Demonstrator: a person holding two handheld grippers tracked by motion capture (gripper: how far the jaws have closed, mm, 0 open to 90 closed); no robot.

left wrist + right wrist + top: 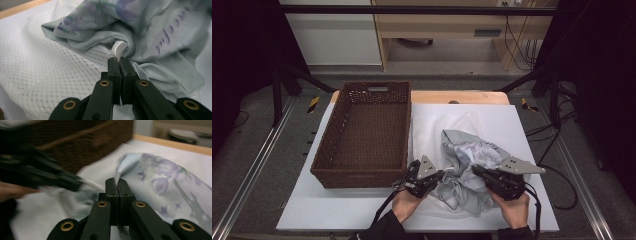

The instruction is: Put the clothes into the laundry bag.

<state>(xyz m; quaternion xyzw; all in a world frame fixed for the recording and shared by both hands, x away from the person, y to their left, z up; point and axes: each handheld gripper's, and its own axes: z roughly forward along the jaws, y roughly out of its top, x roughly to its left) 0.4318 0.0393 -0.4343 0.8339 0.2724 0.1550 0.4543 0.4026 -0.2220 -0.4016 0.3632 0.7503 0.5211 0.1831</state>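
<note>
On the white table (362,212), right of the wicker basket (364,132), a pale grey shirt (469,160) with purple print lies crumpled on a white mesh cloth (50,72). The left gripper (119,60) is closed on a white folded edge of the shirt. The right gripper (116,181) is also closed, pinching a fold of the shirt between its jaws. Both hands are at the near edge of the table.

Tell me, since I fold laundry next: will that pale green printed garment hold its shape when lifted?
Probably not. The garment lies crumpled in soft folds, so it should droop. It looks thin, so likely light. Both the left gripper and right gripper pinch mere edges, so it may sag between them.
</note>
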